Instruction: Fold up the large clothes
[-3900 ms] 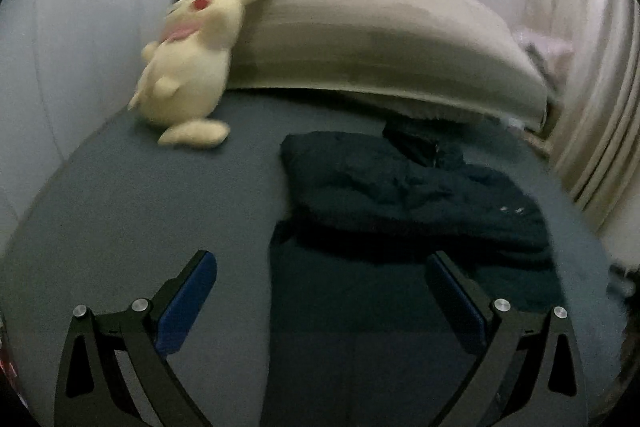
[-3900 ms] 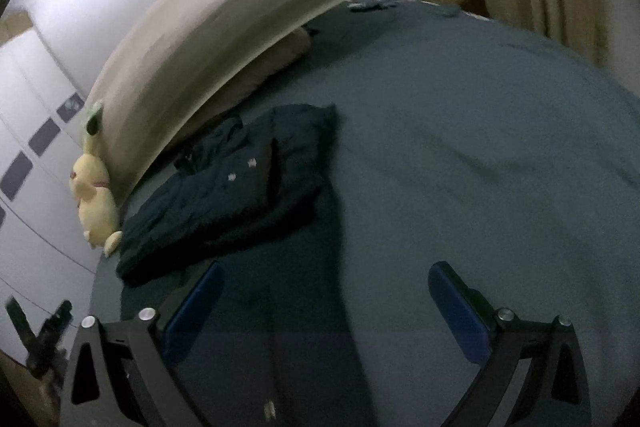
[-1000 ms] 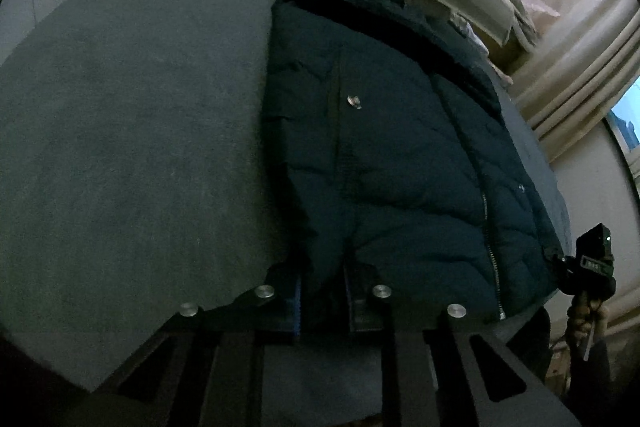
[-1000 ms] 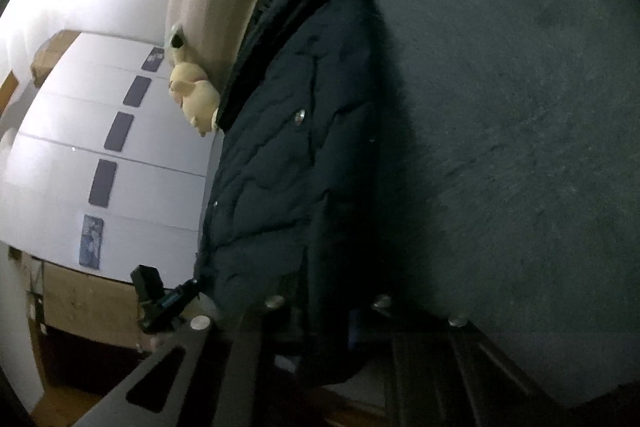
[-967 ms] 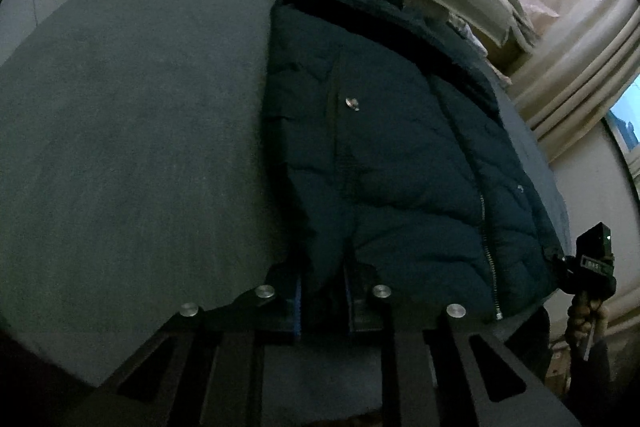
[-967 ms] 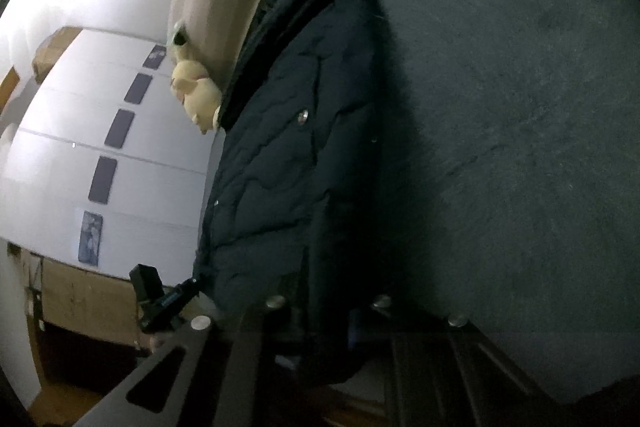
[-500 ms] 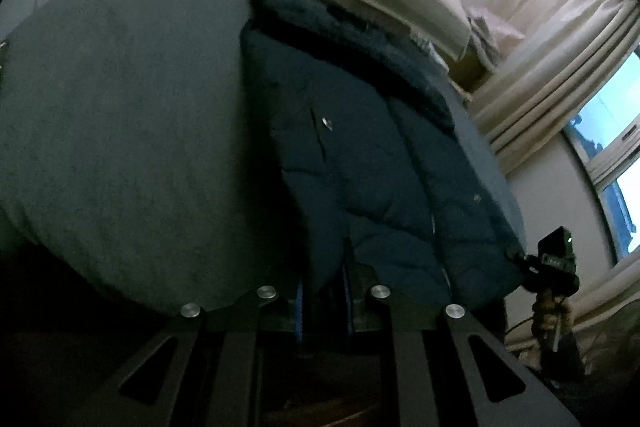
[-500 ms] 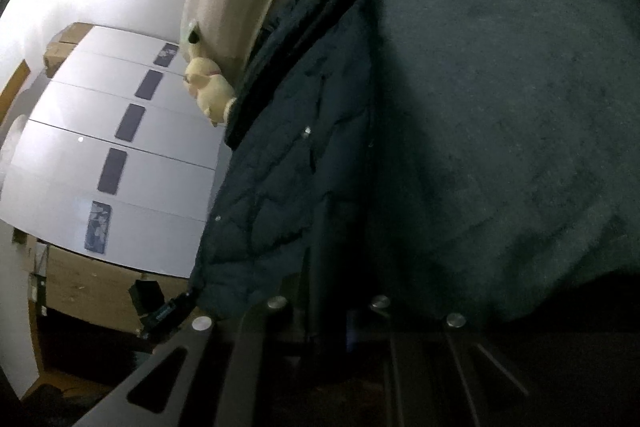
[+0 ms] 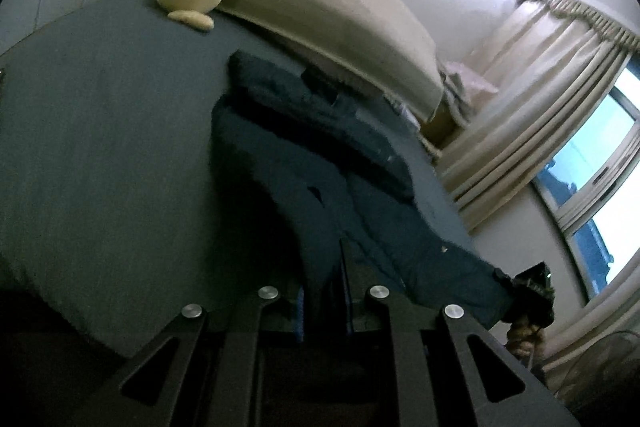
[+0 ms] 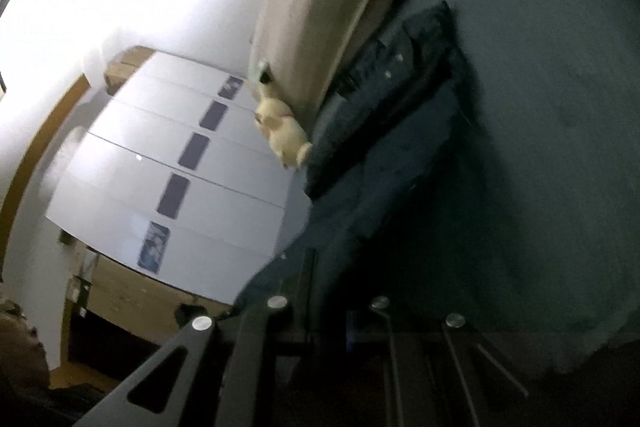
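I hold the jacket [image 9: 320,195] by its hem with both tongs. My left tongs [image 9: 323,301] are closed on a fold of the hem, with dark cloth pinched between the blue pads. My right tongs [image 10: 326,311] are closed too, and the cloth runs down between the fingers. The jacket lies stretched along the bed [image 9: 100,147] from its near edge to the pillow [image 9: 328,11] at the head edge, with the hem lifted off the mattress.

I judge this is the step of spreading and lifting before a fold. The next move asks that both tongs travel together and keep the hem tight, so the padded cloth does not sag or slip out.

The left view shows the curtain [image 9: 532,99], the window and my right hand at the other hem corner. The right view shows instead the wardrobe [image 10: 180,163] and the toy [image 10: 282,133] beside the jacket's collar.
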